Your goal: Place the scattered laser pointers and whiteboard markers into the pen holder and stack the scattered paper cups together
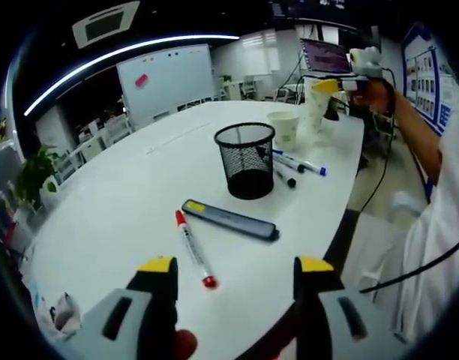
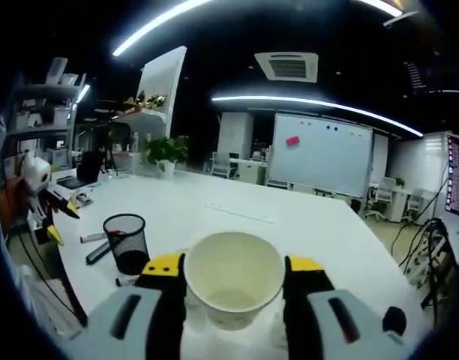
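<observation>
Holding: right claw (image 2: 233, 281) pinches a paper cup (image 2: 232, 285) between its two jaws, mouth up, raised above the counter (image 2: 237, 217); cup looks empty inside.
Left claw: left claw (image 1: 235, 289) spread wide, nothing between the jaws, low over the near counter edge.
Pen holder: black mesh pen holder (image 1: 245, 159) upright mid-counter; looks empty through the mesh in the left gripper view, though the bottom is hard to read.
Red marker: red-capped whiteboard marker (image 1: 194, 248) lying flat just ahead of the left claw, apart from the holder.
Laser pointer: dark flat bar with a yellow patch, taken as a laser pointer (image 1: 229, 219), lying near the holder's base, between holder and red marker.
Blue marker: blue-capped marker (image 1: 300, 162) flat on the counter just beyond the holder.
Black pens: two shorter dark-tipped pens (image 1: 288, 175) beside the blue marker, also flat.
Second cup: second paper cup (image 1: 283, 129) standing upright on the counter past the holder, alone, not nested.
Far end: in the left gripper view the right claw shows at the far end with a pale cup, held by a person's hand; detail there is small.
Done: one cup lifted; nothing stacked, nothing visibly in the holder.
Left: nest the held cup with the standing one; all markers and the pointer yet to go into the holder.
Judgement: early stage; cup stacking in hand first.
</observation>
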`<control>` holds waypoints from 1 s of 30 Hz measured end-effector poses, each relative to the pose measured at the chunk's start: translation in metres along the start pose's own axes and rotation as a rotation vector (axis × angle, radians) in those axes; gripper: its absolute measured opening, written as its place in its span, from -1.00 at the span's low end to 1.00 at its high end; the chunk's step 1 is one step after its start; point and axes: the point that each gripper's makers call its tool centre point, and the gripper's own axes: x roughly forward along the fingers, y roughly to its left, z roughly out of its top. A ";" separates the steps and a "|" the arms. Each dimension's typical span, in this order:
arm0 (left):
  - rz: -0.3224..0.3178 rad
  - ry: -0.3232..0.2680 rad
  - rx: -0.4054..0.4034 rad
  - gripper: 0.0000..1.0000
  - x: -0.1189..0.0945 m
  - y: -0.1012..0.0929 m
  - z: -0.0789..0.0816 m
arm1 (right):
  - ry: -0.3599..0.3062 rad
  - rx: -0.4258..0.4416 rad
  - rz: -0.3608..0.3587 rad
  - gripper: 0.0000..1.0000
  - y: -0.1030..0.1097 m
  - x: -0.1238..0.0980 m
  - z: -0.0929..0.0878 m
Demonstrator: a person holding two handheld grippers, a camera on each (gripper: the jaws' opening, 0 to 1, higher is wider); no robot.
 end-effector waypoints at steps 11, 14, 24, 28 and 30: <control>0.003 -0.008 -0.008 0.25 0.001 -0.001 0.001 | -0.007 0.006 -0.005 0.03 -0.002 -0.001 0.003; 0.006 -0.012 -0.012 0.25 0.000 0.000 0.002 | -0.009 0.001 -0.007 0.03 -0.003 -0.001 0.005; 0.011 -0.011 -0.012 0.24 0.000 0.001 0.001 | -0.016 -0.007 -0.013 0.03 -0.006 -0.002 0.010; 0.006 -0.015 -0.016 0.24 -0.001 0.000 0.002 | -0.016 -0.007 -0.013 0.03 -0.006 -0.002 0.011; 0.004 -0.018 -0.018 0.24 -0.001 0.000 0.002 | -0.015 -0.008 -0.015 0.03 -0.007 -0.002 0.011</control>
